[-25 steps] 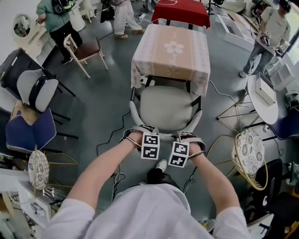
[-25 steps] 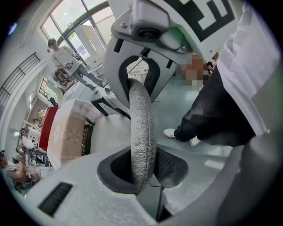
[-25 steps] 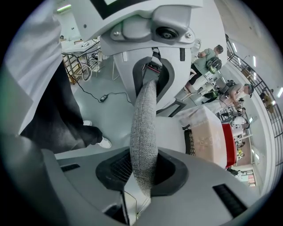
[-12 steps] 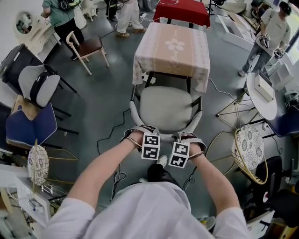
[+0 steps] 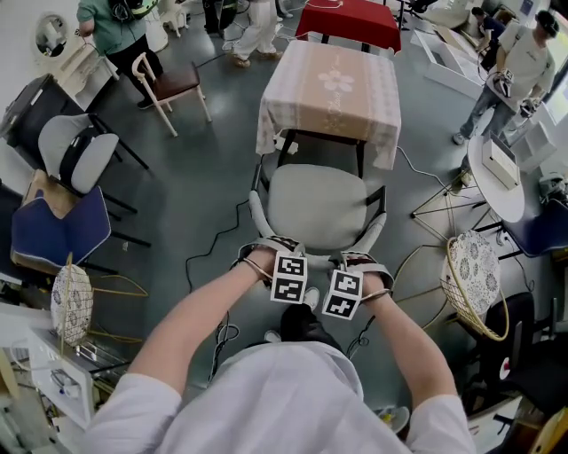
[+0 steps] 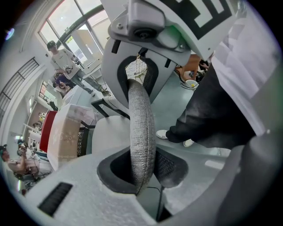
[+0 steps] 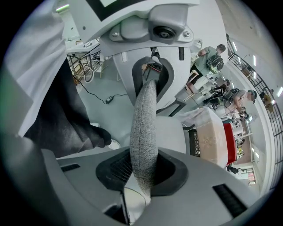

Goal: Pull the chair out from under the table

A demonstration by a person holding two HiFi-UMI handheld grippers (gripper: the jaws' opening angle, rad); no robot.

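the only basket-like thing in the head view is a round wire basket chair [image 5: 446, 303] at the lower right, with a patterned cushion [image 5: 475, 279] lying in its bowl. what else it holds cannot be made out.

the left gripper [image 5: 266, 252] is clamped on the left part of the chair's curved grey backrest [image 5: 259, 215], below the middle of the frame. in the left gripper view its jaws sit a little apart, with the woven backrest [image 6: 141, 128] pinched between the dark pads. the right gripper [image 5: 360, 259] is clamped on the right part of the same backrest. in the right gripper view the padded edge [image 7: 145, 126] fills the gap between its pads in the same way.

the chair [image 5: 318, 206] stands at the middle of the head view, its pale seat almost wholly in the open. only the far edge of the seat meets the hanging hem of the cloth on the table [image 5: 333, 89], which stands just above it in the frame. a red table [image 5: 348, 22] stands beyond, at the top edge.
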